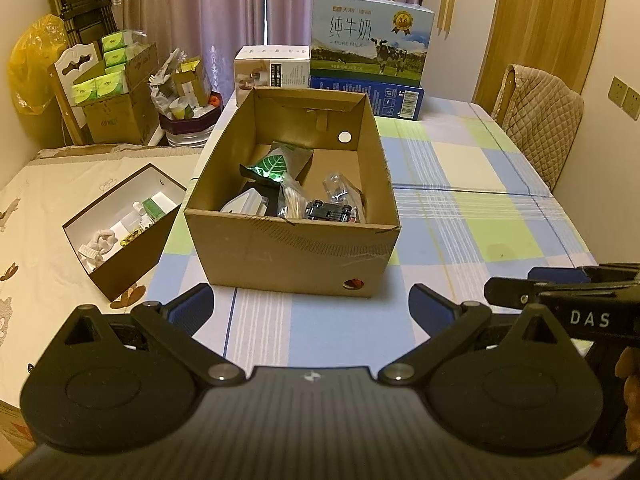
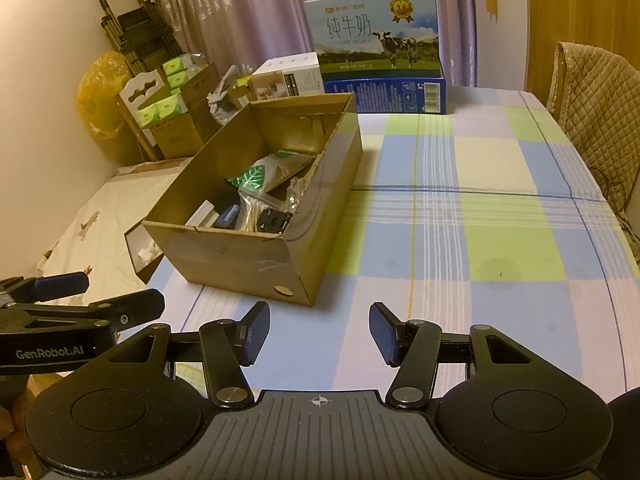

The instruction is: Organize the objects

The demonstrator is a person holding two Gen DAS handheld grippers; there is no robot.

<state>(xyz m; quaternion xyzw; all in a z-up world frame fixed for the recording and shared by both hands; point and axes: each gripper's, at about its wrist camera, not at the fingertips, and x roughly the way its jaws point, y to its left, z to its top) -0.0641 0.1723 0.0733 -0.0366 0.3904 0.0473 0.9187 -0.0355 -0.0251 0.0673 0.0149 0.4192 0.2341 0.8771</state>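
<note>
An open cardboard box stands on the checked tablecloth, also in the right wrist view. Inside lie a green leaf-print packet, a bag of cotton swabs, a black toy car, a clear plastic bag and a white item. My left gripper is open and empty, just in front of the box. My right gripper is open and empty, to the right of the box's near corner. Each gripper shows at the edge of the other's view.
A smaller brown box with white contents sits left of the cardboard box. A milk carton case on a blue box and a white box stand at the table's far end. A padded chair is at right.
</note>
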